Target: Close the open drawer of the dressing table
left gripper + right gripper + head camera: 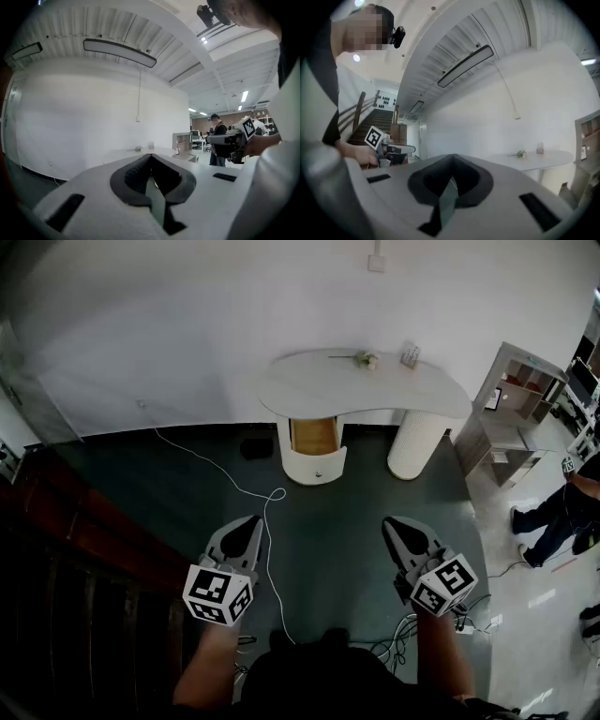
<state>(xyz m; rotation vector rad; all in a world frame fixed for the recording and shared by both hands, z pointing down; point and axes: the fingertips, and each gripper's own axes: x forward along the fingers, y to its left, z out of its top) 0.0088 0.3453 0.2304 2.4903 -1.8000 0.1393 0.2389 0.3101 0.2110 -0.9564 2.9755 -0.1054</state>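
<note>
The white dressing table (pixel 375 390) stands against the far wall, a few steps ahead of me. Under its left end a rounded drawer (pixel 315 448) is pulled out, and its wooden inside shows. My left gripper (pixel 251 521) and right gripper (pixel 390 523) are held low in front of me over the dark floor, well short of the table. Both have their jaws closed together on nothing. The left gripper view shows the tabletop (pixel 136 151) far beyond the shut left gripper (pixel 150 156). The right gripper view shows the tabletop (pixel 534 157) off to the right of the shut right gripper (pixel 452 157).
A white cable (pixel 267 498) runs across the floor towards the table, and more cables (pixel 403 638) lie near my feet. A small dark object (pixel 255 447) sits left of the drawer. A shelf unit (pixel 516 409) and a person (pixel 562 507) are at the right. A stair railing (pixel 66 521) is at the left.
</note>
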